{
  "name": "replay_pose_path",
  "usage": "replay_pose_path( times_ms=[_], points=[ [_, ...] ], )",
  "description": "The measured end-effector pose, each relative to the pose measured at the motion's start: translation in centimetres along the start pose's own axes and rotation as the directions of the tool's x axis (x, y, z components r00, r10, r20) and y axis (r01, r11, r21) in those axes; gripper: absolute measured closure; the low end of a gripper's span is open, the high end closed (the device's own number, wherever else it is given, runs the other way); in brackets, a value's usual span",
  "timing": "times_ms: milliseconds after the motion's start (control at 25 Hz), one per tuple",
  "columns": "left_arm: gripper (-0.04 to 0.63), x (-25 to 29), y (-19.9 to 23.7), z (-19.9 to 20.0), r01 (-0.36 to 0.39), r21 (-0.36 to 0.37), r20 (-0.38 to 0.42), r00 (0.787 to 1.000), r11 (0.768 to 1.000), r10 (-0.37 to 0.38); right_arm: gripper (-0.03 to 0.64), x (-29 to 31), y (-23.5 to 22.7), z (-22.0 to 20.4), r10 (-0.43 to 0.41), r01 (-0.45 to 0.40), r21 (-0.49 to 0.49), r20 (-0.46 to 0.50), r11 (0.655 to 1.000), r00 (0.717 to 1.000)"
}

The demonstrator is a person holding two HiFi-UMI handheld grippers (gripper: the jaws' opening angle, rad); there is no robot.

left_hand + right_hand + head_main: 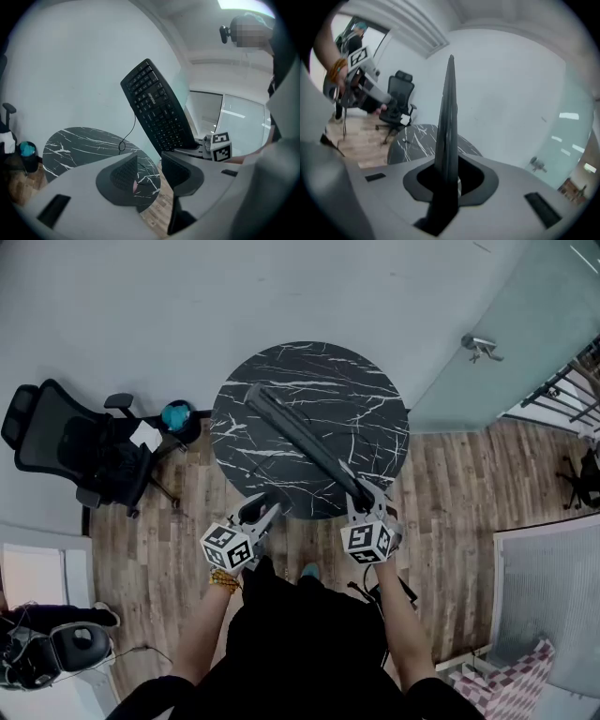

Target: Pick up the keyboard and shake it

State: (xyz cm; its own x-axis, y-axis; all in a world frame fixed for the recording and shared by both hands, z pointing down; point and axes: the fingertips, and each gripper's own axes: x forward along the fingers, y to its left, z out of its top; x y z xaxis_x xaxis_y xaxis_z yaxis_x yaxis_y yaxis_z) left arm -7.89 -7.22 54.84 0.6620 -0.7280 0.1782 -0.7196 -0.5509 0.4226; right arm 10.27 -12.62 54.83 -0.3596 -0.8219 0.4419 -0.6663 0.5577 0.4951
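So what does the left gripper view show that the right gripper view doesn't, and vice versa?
Only the left gripper view: the keyboard key face, its cable hanging toward the table, the right tongs clamping its lower end, and the left tongs open, nothing between them. Only the right gripper view: the keyboard edge-on between the right tongs' jaws, the left tongs from outside, a door handle. Both: the keyboard, the black marble table, the white wall.

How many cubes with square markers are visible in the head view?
2. One cube sits on the left gripper, near the round table's front edge; the other on the right gripper, which grips the keyboard. None seems hidden.
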Motion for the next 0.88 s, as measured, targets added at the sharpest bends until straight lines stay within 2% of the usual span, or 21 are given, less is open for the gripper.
replay_pose_path(
  times_ms=[80,160,240,360,440,480,720,880],
  points=[
    [0.434,-0.1,-0.1,0.1,-0.018,0.047,-0.003,1.000,0.999,0.018,0.532,0.5,1.6,1.0,0.074,-0.082,0.204,0.049,0.976,0.996],
    [0.448,0.1,0.3,0.6,-0.052,0.082,0.020,0.999,0.995,0.050,0.532,1.6,2.9,2.2,0.146,-0.178,0.391,0.111,0.903,0.983],
    [0.465,0.4,0.8,1.2,-0.081,0.092,0.044,0.996,0.992,0.077,0.532,2.8,4.1,3.5,0.210,-0.277,0.554,0.182,0.785,0.961],
    [0.469,0.3,1.0,0.9,-0.099,0.074,0.046,0.994,0.992,0.096,0.532,3.7,6.8,4.4,0.299,-0.423,0.724,0.303,0.545,0.905],
    [0.470,0.3,1.1,0.6,-0.096,0.066,0.034,0.995,0.993,0.094,0.531,4.0,8.2,4.4,0.342,-0.493,0.772,0.373,0.402,0.862],
    [0.470,0.4,1.2,0.5,-0.093,0.063,0.030,0.995,0.994,0.092,0.529,4.1,8.8,4.1,0.359,-0.512,0.784,0.393,0.351,0.847],
    [0.471,0.6,1.9,0.3,-0.093,0.049,0.010,0.996,0.994,0.093,0.529,5.3,11.4,1.3,0.409,-0.520,0.842,0.429,0.142,0.805],
    [0.471,0.4,2.5,-0.6,-0.102,0.035,-0.015,0.995,0.994,0.103,0.523,6.5,12.6,-0.2,0.401,-0.485,0.874,0.429,0.043,0.809]
  ],
)
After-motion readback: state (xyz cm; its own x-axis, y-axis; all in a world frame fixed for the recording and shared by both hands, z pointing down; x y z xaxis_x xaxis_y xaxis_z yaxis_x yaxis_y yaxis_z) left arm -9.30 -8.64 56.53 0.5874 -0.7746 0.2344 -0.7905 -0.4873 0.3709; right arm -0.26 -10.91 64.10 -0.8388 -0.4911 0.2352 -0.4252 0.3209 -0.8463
